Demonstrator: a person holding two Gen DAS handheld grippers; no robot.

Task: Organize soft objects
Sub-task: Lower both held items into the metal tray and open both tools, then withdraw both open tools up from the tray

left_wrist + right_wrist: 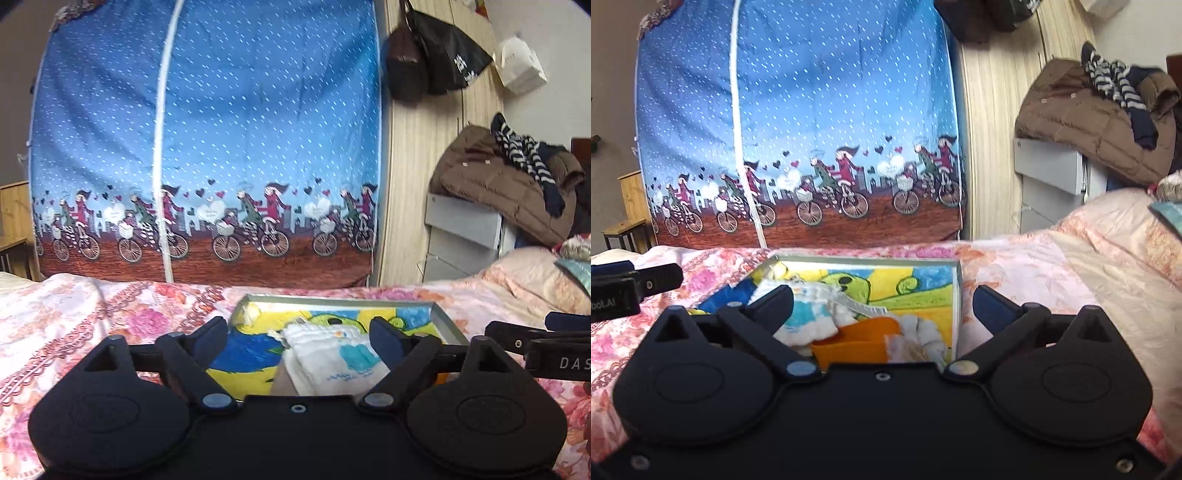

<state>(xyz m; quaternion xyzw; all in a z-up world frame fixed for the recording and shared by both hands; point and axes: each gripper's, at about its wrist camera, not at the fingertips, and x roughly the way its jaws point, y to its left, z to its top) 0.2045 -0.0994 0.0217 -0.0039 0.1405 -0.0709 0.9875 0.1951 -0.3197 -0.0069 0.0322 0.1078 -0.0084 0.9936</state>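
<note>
The left gripper [299, 332] is standing wide, with nothing pinched between its dark fingers [210, 336]. The right gripper [882, 302] is gaping wider still, likewise holding nothing. Both are hovering over a shallow metal tray [443, 317] lying on the flowered bedspread [92, 314]. At twelve o'clock from the left one, a folded white cloth [332, 354] with a pale blue print is lying in the tray on a bright cartoon picture. From the right wrist view, that same cloth sits at eleven o'clock, an orange cloth [857, 343] at six o'clock, and a fluffy white piece [919, 332] at five o'clock. Beyond, at twelve o'clock, a blue cyclist-print fabric wardrobe [221, 129] is rising behind the bed.
</note>
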